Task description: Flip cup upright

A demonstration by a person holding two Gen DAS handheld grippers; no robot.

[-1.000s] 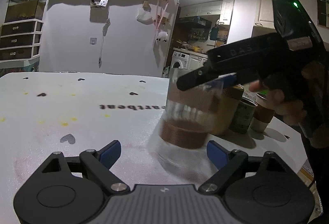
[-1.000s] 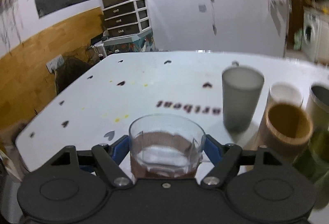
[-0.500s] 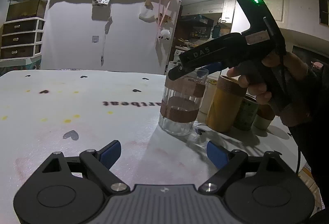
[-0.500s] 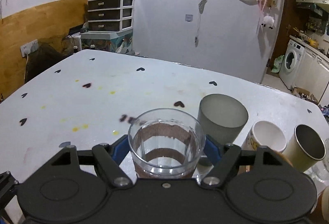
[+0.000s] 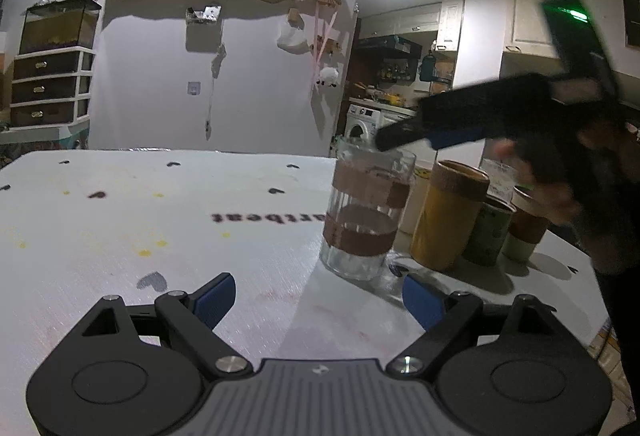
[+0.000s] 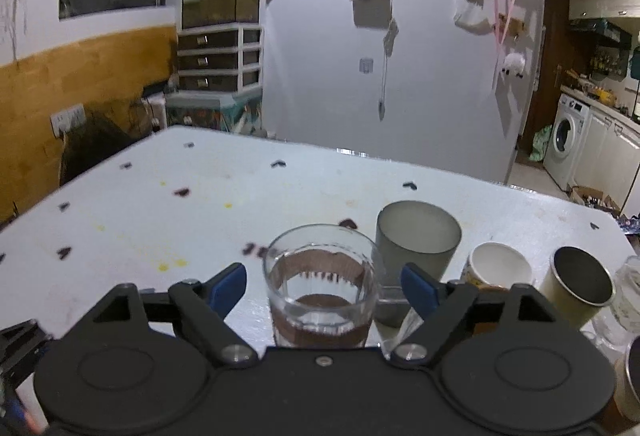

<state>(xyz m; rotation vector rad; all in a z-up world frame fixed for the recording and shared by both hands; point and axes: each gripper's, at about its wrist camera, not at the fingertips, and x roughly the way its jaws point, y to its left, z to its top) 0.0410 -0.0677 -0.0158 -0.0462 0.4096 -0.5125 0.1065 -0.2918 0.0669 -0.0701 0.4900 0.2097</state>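
A clear ribbed glass cup (image 5: pixel 366 213) with brown bands stands upright on the white table (image 5: pixel 120 220), mouth up. My right gripper (image 6: pixel 323 286) is open, its blue pads apart on either side of the glass cup (image 6: pixel 320 294) and not touching it. In the left wrist view the right gripper (image 5: pixel 432 133) is blurred above the cup's rim. My left gripper (image 5: pixel 318 296) is open and empty, low over the table in front of the cup.
Several other cups stand upright to the right: a grey tumbler (image 6: pixel 416 242), a white paper cup (image 6: pixel 500 268), a dark-lined cup (image 6: pixel 580 286), a yellow cup (image 5: pixel 448 213) and a green one (image 5: pixel 488 234). The table's right edge is near them.
My right gripper has set the glass cup down upright, opened its fingers off it and drawn back upward. The left gripper has stayed open and nearly still.
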